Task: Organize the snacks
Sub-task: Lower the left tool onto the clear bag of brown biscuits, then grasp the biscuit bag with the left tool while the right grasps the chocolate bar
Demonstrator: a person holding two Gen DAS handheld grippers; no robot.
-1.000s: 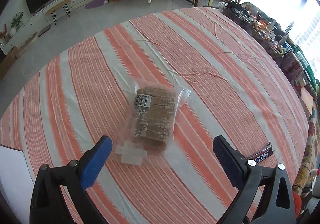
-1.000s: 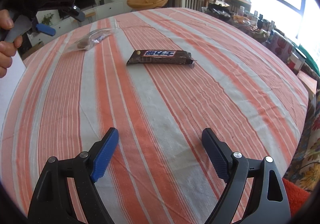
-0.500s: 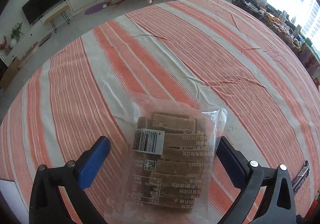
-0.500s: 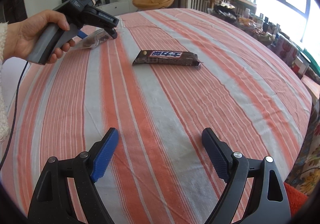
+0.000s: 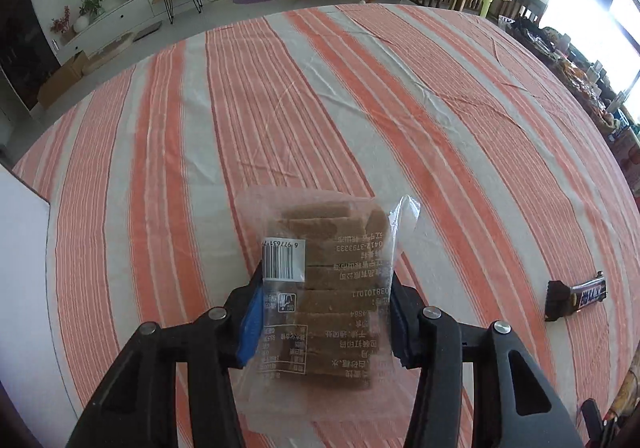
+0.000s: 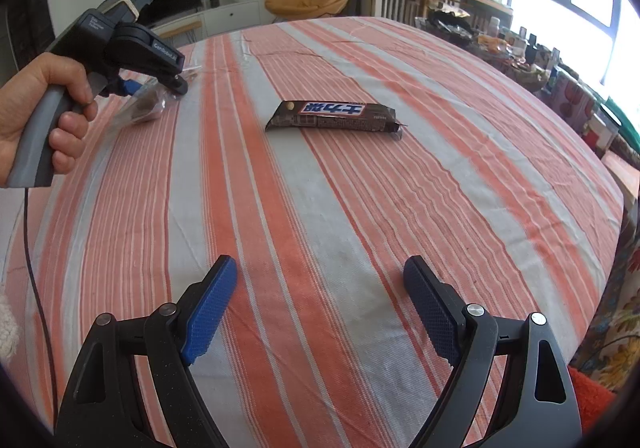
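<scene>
My left gripper (image 5: 324, 312) is shut on a clear bag of brown biscuits (image 5: 332, 280) with a barcode label, holding it just above the striped tablecloth (image 5: 360, 108). In the right wrist view the left gripper (image 6: 156, 82) shows at the far left with the bag (image 6: 148, 104) between its jaws. A dark chocolate bar (image 6: 334, 116) lies on the cloth ahead of my right gripper (image 6: 320, 296), which is open, empty and well short of it. The bar also shows in the left wrist view (image 5: 578, 294) at the right.
A white box edge (image 5: 20, 248) sits at the table's left. Several jars and packets (image 6: 520, 48) crowd the far right side of the table. Chairs and a TV unit stand beyond the table.
My left gripper has closed on the biscuit bag and raised it slightly. My right gripper has stayed open in place.
</scene>
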